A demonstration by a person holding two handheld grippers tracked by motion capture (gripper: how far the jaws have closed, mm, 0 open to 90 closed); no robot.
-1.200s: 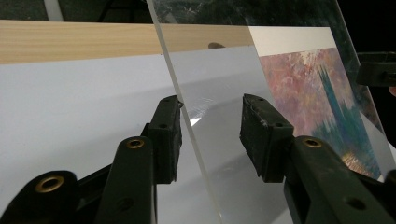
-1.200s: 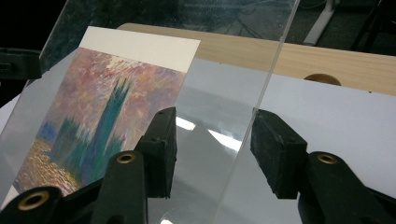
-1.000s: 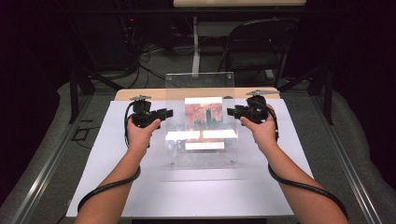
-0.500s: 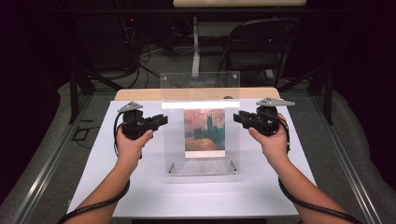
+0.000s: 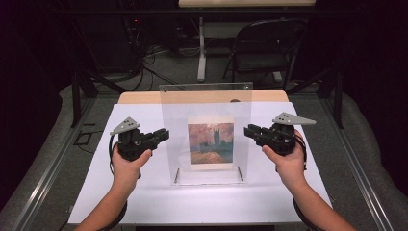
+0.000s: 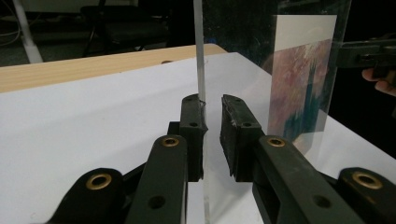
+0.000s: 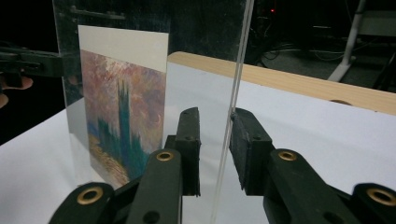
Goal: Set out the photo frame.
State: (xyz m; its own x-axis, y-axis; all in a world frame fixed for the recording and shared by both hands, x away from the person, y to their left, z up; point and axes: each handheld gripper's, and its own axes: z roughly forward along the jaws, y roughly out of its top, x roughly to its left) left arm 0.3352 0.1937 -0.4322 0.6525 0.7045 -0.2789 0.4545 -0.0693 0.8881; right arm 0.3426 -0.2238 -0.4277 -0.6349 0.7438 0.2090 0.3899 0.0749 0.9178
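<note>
Both forearms come in from the bottom of the high view, angled slightly inward, each hand wrapped around the body of its tool with the jaws held about level and pointed toward the middle of the table point(image 5: 144, 202). The left tongs point(image 5: 165, 135) reach in from the left and the right tongs point(image 5: 248, 131) from the right, so the two face each other across a clear picture frame point(image 5: 207, 103).

The frame stands upright on the white table top, its long axis vertical, its broad face turned toward the person. It is a clear sheet on a clear base with two small metal posts at the bottom, and it holds a painting point(image 5: 210, 143) of a dark tower against a pink and orange sky. The painting sits in the lower middle of the sheet, with a pale margin above it.

In the left gripper view, the left tongs point(image 6: 212, 116) straddle the frame's near edge point(image 6: 200, 56). One pad touches the sheet, while the other stands off with a clear gap. In the right gripper view, the right tongs point(image 7: 214, 128) straddle the opposite edge point(image 7: 238, 70), and the sheet runs between the pads with a gap on both sides. Both pairs of jaws have just been closing on the sheet, but neither is clamped on it.

The frame stands near the middle of the table, its base flat on the white surface.
</note>
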